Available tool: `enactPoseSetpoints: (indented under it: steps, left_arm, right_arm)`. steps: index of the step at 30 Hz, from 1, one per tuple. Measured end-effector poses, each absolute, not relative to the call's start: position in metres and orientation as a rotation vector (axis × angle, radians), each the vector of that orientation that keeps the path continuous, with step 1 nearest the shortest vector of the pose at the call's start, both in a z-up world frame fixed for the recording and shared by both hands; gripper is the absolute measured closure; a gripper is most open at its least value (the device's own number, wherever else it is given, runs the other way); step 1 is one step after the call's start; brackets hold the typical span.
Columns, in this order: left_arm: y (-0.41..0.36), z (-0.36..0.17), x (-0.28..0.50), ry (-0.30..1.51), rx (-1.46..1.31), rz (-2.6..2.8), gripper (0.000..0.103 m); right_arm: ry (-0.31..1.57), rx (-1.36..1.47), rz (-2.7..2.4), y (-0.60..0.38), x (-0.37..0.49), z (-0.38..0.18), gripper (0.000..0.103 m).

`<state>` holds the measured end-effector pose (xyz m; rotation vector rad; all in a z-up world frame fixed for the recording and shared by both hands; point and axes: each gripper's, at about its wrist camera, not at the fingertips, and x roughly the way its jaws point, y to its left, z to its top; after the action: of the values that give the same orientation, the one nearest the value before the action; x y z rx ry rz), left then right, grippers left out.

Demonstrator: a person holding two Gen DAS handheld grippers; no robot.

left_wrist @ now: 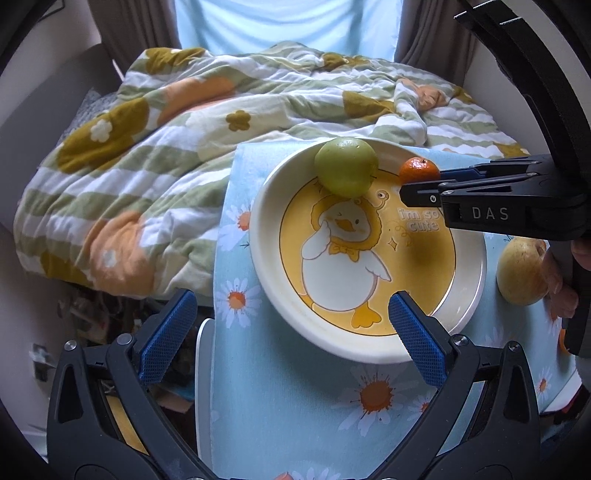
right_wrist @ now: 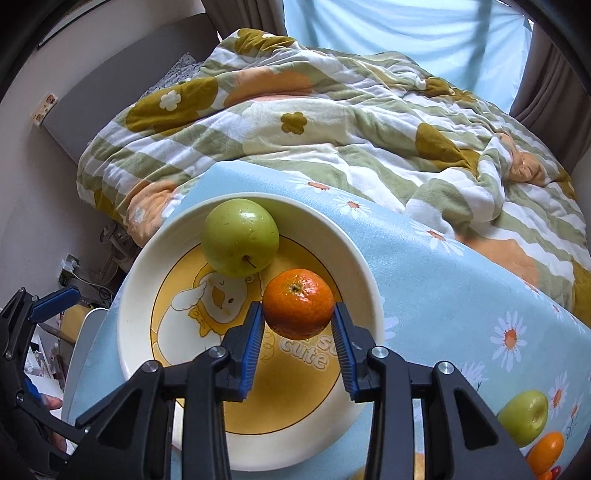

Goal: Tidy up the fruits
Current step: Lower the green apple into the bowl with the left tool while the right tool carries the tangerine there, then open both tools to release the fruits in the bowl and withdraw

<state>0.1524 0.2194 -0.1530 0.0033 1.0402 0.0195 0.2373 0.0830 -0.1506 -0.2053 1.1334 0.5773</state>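
The plate [right_wrist: 364, 273] reads "I'm so cute"; right tongs [right_wrist: 298, 325] grasp a glossy mandarin [right_wrist: 297, 308]; left tongs [left_wrist: 291, 332], marked "DAS", released.

A bed [right_wrist: 332, 122] with a rumpled floral quilt [left_wrist: 155, 155] stands below a bright window [left_wrist: 284, 26], flanked by brown curtains [right_wrist: 554, 81].

Orange tangerine [right_wrist: 298, 308] clamped between the right jaws; green apple [right_wrist: 240, 242] beyond them on the plate [right_wrist: 364, 266].

The right gripper [left_wrist: 421, 194] hides part of the orange [left_wrist: 419, 169], and a hand [left_wrist: 561, 280] covers the yellow fruit's [left_wrist: 519, 271] side.
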Motion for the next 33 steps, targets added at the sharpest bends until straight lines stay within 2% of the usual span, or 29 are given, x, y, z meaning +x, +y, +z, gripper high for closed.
enactPoseSetpoints:
  steps: [4, 6, 8, 9, 20, 33]
  left_arm:
    - [0.221, -0.154, 0.149, 1.044, -0.002, 0.016, 0.0]
    - [0.222, -0.155, 0.149, 1.047, -0.007, 0.01, 0.0]
    - [0.222, -0.154, 0.149, 1.046, -0.01, 0.007, 0.0]
    - [0.222, -0.154, 0.149, 1.046, -0.009, 0.01, 0.0]
    - [0.218, -0.134, 0.145, 1.026, 0.015, 0.01, 0.0]
    - [0.204, -0.083, 0.135, 0.969, 0.067, -0.048, 0.0]
  right_arm:
    - [1.111, -0.227, 0.55, 0.082, 0.237, -0.15, 0.067]
    - [1.091, -0.213, 0.554, 0.081, 0.236, -0.146, 0.048]
    - [1.078, -0.193, 0.566, 0.08, 0.237, -0.142, 0.005]
    - [1.069, -0.189, 0.569, 0.08, 0.236, -0.14, 0.001]
    - [1.049, -0.142, 0.546, 0.068, 0.226, -0.123, 0.001]
    - [1.022, -0.076, 0.464, 0.032, 0.189, -0.068, 0.001]
